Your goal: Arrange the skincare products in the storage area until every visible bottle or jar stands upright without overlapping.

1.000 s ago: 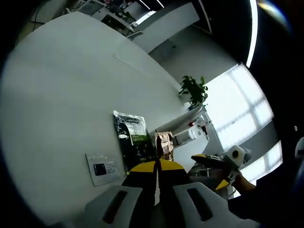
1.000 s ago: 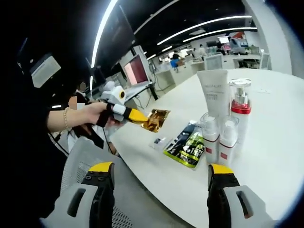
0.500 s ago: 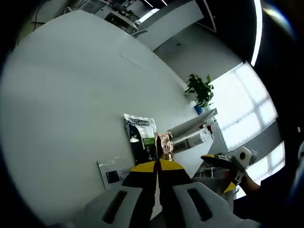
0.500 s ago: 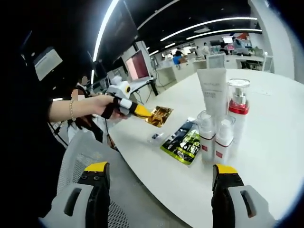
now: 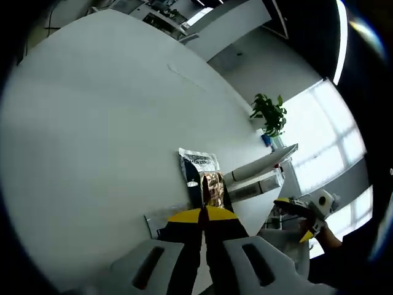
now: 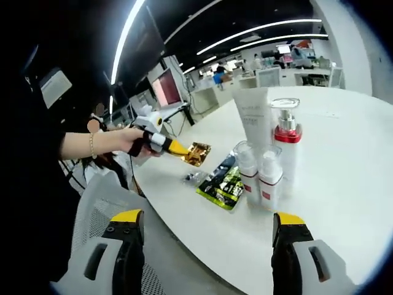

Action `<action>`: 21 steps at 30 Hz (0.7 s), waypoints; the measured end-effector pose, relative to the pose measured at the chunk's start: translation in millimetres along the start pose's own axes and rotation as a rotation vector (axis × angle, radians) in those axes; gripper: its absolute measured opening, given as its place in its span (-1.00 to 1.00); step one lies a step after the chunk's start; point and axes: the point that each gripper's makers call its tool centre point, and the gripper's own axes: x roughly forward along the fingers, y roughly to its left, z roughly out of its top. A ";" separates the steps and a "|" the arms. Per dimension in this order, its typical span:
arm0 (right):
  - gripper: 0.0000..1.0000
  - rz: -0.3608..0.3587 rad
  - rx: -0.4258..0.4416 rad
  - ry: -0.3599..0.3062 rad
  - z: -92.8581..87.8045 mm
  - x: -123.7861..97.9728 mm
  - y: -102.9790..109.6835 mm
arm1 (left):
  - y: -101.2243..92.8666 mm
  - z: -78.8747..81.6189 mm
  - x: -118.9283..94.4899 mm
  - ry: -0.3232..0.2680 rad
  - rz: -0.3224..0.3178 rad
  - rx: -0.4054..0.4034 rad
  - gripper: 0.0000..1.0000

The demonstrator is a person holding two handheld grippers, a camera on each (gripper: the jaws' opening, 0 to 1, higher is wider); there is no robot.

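While the left gripper (image 6: 174,147) is closed on a crinkled gold foil sachet (image 6: 196,153), the sachet is seen at centre left of the right gripper view, held out over the edge of the round white desk (image 6: 344,184) and apart from its surface. In the left gripper view the same sachet (image 5: 212,189) is pinched just above the closed yellow tips, at lower centre.

The right gripper (image 6: 206,228) is spread wide and holds nothing; its tips sit at the bottom of its frame, short of the desk.

An upright cluster is noted at centre right: a white tube (image 6: 255,120), a red-collared pump bottle (image 6: 286,141) and two small clear-capped bottles (image 6: 258,178), standing close together. A dark green flat packet (image 6: 220,183) lies beside them.

Risk, as judged: the foil is thin and gripped by one edge, so it could slip or be laid over the green packet, giving overlap. The cluster could be toppled by a careless approach.

Pose: the left hand (image 6: 126,140) is extended with the forearm roughly level, wrist bare below a dark sleeve.
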 end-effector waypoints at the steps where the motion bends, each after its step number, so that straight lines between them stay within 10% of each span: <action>1: 0.76 0.001 -0.005 0.009 -2.0 0.7 0.2 | 0.8 -0.1 0.7 0.005 0.005 -0.001 -0.99; 7: 0.66 0.041 0.050 -0.035 3.9 -0.6 2.1 | 7.1 6.1 3.1 -0.001 0.033 -0.003 -0.99; 11: 0.99 0.033 0.016 -0.123 19.9 -6.2 3.8 | 5.8 5.5 5.4 0.000 0.043 -0.004 -0.99; 21: 0.96 0.042 -0.009 -0.040 7.3 0.8 9.7 | 33.1 21.4 14.3 0.006 0.074 -0.014 -0.99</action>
